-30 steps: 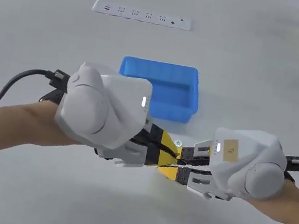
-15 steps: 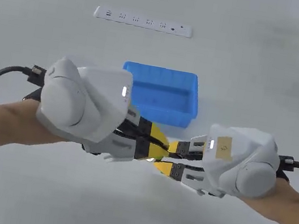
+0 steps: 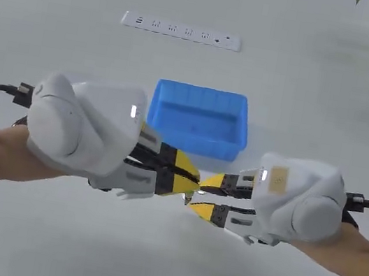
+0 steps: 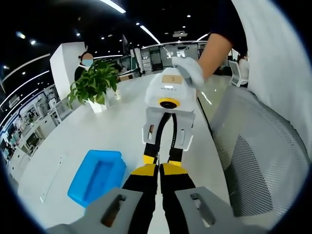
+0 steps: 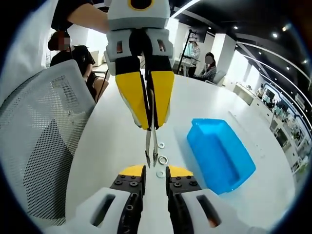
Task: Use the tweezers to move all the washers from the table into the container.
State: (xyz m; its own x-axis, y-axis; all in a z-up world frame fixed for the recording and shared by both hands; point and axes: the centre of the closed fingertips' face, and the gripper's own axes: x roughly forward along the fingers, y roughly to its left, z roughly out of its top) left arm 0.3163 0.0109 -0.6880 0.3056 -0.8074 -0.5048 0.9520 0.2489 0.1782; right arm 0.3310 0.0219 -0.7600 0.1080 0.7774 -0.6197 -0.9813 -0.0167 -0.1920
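Right gripper view: left gripper (image 5: 152, 126), clamped on tweezers (image 5: 147, 146), has backed off from container (image 5: 222, 151). Tips now down by washers (image 5: 163, 159) on table (image 5: 112, 141), just beside container. Right gripper (image 5: 156, 171) a bit open, empty. Looks like no washer pinched yet.

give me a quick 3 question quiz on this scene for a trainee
1. Multiple choice: what holds the tweezers? A) the left gripper B) a bare hand C) nothing, they lie loose
2. Fill in: in the right gripper view, ___ washers lie on the table near the tweezers' tips.
3. True or false: the tweezers' tips are inside the blue container.

Key: 1 A. 2 three. 3 false: the tips are over the table beside the washers, apart from the blue container.
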